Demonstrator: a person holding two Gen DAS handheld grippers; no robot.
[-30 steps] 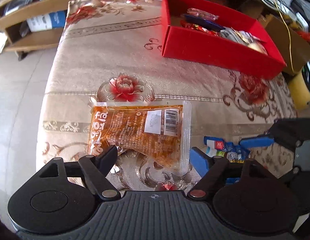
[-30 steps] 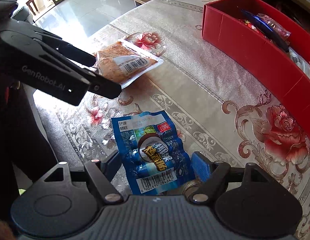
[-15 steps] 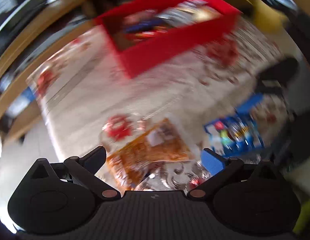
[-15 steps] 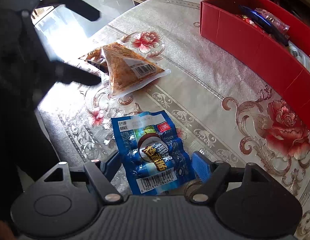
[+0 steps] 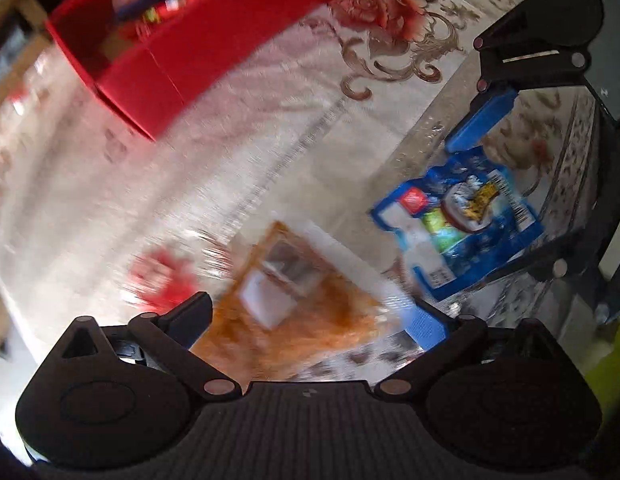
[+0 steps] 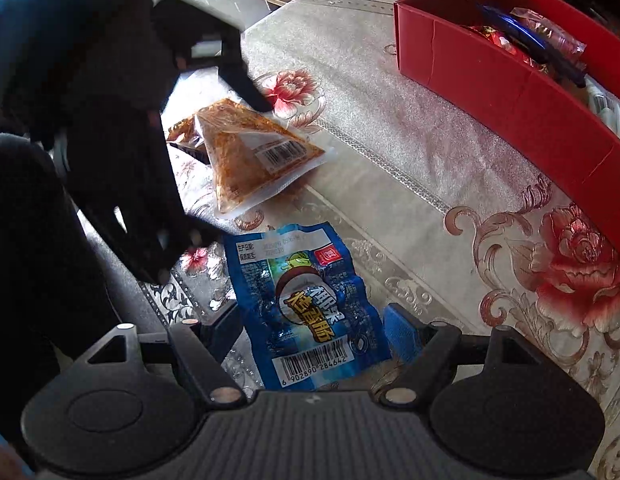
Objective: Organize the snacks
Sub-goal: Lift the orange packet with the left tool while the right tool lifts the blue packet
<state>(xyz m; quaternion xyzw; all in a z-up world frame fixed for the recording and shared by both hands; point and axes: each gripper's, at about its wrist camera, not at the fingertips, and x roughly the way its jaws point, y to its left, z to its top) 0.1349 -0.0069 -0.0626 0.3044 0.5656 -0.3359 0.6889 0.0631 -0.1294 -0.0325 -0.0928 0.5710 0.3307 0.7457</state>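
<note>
**Both grippers over packets, nothing gripped**

From my seat I see the table's floral cloth (image 6: 390, 128) filling both views. The red box (image 6: 510, 92) sits at its far side, well apart from the two loose snacks, with several wrapped snacks already inside it.

My left gripper (image 5: 310, 316) points down over the orange packet (image 6: 250, 160), which lies flat on the cloth. Its jaws have just been opening and now stand spread wide, one finger on each side of the packet. The left wrist view is badly smeared, but I think neither pad presses on the packet; it looks released.

My right gripper (image 6: 314, 324) is angled down at the blue packet (image 6: 310, 304), which lies flat just beside the orange one, nearer to me. The packet's barcode end sits between the parted fingers. The blue pad (image 6: 400, 332) is just beside the packet's edge, and the packet lies unlifted, so I read this one as unclenched too.
</note>
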